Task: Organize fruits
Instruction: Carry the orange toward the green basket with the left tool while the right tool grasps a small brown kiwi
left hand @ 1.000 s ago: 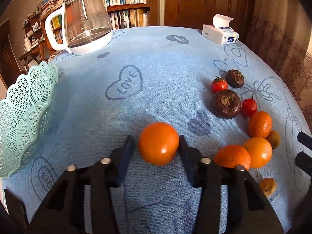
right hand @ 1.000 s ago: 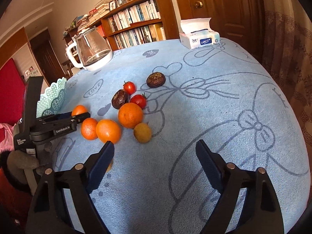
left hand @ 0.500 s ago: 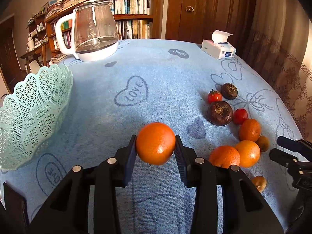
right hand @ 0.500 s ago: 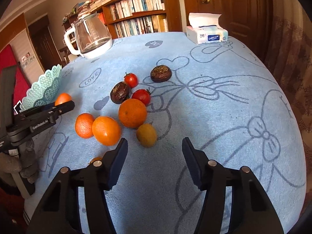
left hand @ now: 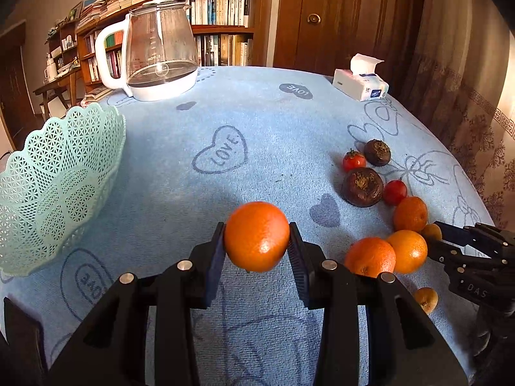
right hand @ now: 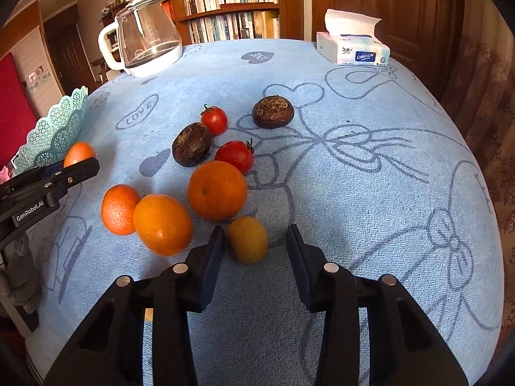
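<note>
My left gripper (left hand: pixel 257 247) is shut on an orange (left hand: pixel 256 236) and holds it above the blue cloth, right of the mint lattice basket (left hand: pixel 51 186). My right gripper (right hand: pixel 255 248) is open, its fingers on either side of a small yellow-brown fruit (right hand: pixel 247 239) that lies on the cloth. Just beyond it lie three oranges (right hand: pixel 217 190), two red tomatoes (right hand: pixel 235 156) and two dark brown fruits (right hand: pixel 192 144). The held orange (right hand: pixel 79 153) and left gripper (right hand: pixel 58 177) show at the left of the right wrist view, near the basket (right hand: pixel 54 133).
A glass kettle (left hand: pixel 157 61) with a white base stands at the back left of the table. A tissue box (left hand: pixel 360 83) sits at the back right. Another small brown fruit (left hand: pixel 425 299) lies near the front right edge. Bookshelves and a wooden door stand behind.
My left gripper closed on the orange and lifted it off the cloth. My right gripper narrowed and came forward and down until the small yellow-brown fruit lay between its fingers.
</note>
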`<state>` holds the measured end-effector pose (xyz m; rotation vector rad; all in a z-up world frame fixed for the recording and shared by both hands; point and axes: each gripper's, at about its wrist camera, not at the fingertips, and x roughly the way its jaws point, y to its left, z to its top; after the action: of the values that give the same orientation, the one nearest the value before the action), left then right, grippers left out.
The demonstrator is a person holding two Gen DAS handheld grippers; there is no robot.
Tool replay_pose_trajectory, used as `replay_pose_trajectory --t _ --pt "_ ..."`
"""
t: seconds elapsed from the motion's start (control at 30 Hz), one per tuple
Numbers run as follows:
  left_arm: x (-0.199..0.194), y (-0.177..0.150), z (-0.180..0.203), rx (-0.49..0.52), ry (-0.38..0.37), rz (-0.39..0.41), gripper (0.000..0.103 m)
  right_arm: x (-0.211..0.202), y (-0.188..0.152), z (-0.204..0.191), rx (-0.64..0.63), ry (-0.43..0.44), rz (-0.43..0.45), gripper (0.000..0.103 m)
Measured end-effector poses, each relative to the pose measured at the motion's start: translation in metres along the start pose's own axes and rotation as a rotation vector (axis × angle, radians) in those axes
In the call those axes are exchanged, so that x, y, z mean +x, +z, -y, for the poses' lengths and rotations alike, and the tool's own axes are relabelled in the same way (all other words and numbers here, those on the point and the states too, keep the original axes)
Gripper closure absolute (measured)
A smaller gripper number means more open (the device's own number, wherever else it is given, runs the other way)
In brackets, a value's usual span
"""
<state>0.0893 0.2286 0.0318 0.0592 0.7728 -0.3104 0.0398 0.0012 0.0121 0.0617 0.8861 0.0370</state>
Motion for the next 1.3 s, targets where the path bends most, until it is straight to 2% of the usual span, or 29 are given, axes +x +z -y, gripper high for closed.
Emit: replay_pose_trajectory --t 0.17,0.3,0.47,0.83,1.0,1.3 --pt "-0.001 0.000 0.000 -0.002 0.001 0.004 0.065 0.001 0.000 0.004 0.021 0.022 0.001 0.063" --pt "-0.001 -0.001 0.000 -0.005 0.003 0.006 0.065 0.001 0.000 0.000 0.006 0.001 0.006 0.063" --pt "-0.002 -0.002 0.000 -0.005 0.007 0.015 0.065 -0.004 -0.002 0.001 0.015 -0.009 0.030 0.078" --pt "-0.015 0.002 -0.006 -0.015 0.024 0.058 0.065 -0.025 -0.001 0.009 0.083 0.000 0.092 0.078" --pt "-0.028 0.008 -0.018 -0.023 0.071 0.105 0.065 -0.035 0.006 0.004 0.094 0.014 0.125 0.078" --pt "-0.050 0.030 -0.056 -0.029 0.216 0.171 0.064 -0.044 0.020 -0.024 0.071 0.051 0.167 0.078"
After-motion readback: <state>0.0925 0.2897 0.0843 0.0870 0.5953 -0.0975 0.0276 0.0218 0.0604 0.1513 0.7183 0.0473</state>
